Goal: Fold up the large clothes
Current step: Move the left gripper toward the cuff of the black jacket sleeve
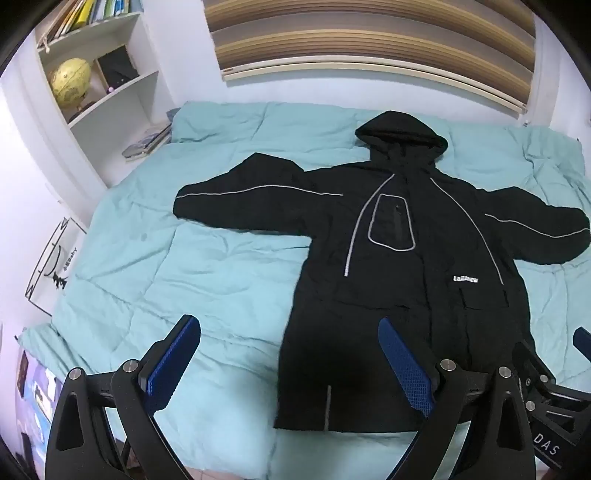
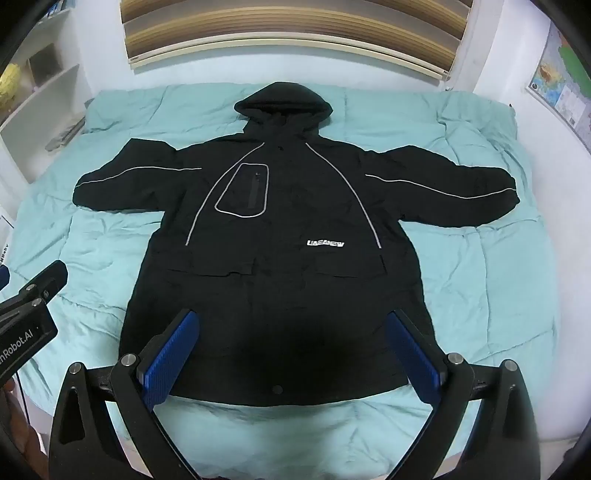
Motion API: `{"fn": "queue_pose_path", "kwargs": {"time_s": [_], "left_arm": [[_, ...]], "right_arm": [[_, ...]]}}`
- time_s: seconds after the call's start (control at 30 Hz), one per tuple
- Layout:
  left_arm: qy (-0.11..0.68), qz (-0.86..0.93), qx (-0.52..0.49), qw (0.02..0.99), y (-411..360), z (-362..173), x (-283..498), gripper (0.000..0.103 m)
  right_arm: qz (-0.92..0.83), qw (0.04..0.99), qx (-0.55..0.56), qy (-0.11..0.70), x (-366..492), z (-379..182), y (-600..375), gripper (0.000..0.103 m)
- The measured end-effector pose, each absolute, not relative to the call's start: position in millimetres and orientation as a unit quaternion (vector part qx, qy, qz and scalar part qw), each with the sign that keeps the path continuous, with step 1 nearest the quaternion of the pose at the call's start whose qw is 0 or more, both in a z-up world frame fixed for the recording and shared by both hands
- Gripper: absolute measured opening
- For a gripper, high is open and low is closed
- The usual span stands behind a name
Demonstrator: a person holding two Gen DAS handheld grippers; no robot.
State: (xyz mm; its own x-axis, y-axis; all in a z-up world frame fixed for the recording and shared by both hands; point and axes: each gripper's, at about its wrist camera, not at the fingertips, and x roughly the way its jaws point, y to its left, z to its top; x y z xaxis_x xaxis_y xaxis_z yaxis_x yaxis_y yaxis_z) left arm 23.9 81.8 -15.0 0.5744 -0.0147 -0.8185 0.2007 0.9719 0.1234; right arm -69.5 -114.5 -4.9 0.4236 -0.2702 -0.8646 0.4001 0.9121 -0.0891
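Observation:
A large black hooded jacket [image 1: 399, 266] [image 2: 284, 236] with grey piping and a white chest logo lies flat, front up, on a bed, both sleeves spread out sideways and the hood toward the wall. My left gripper [image 1: 290, 328] hovers open above the jacket's lower left hem and the bedding beside it, nothing between its blue pads. My right gripper [image 2: 293, 321] hangs open over the middle of the jacket's lower part, also holding nothing. Each gripper's body shows at the edge of the other's view.
A teal quilt [image 1: 177, 258] [image 2: 480, 266] covers the bed. White shelves [image 1: 110, 96] with a yellow globe [image 1: 70, 81] and books stand at the left. A striped blind [image 2: 291, 33] hangs on the far wall. A map [image 2: 561, 81] hangs on the right wall.

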Motion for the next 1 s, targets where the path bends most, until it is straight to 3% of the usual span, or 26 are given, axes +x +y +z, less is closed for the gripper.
{"fn": "queue_pose_path", "kwargs": {"time_s": [0.7,1.0], "left_arm": [[0.467,-0.095,0.077,0.876,139.0,-39.7,124.8,0.097],[0.501,-0.096,0.033,0.859,165.7,-74.3,196.5,0.097]], "right_arm": [[-0.211,0.827,0.079,0.516,10.9,-29.1,-55.9,0.101],[-0.213,0.814,0.068,0.535,58.7,-51.2,-47.9,0.101]]}}
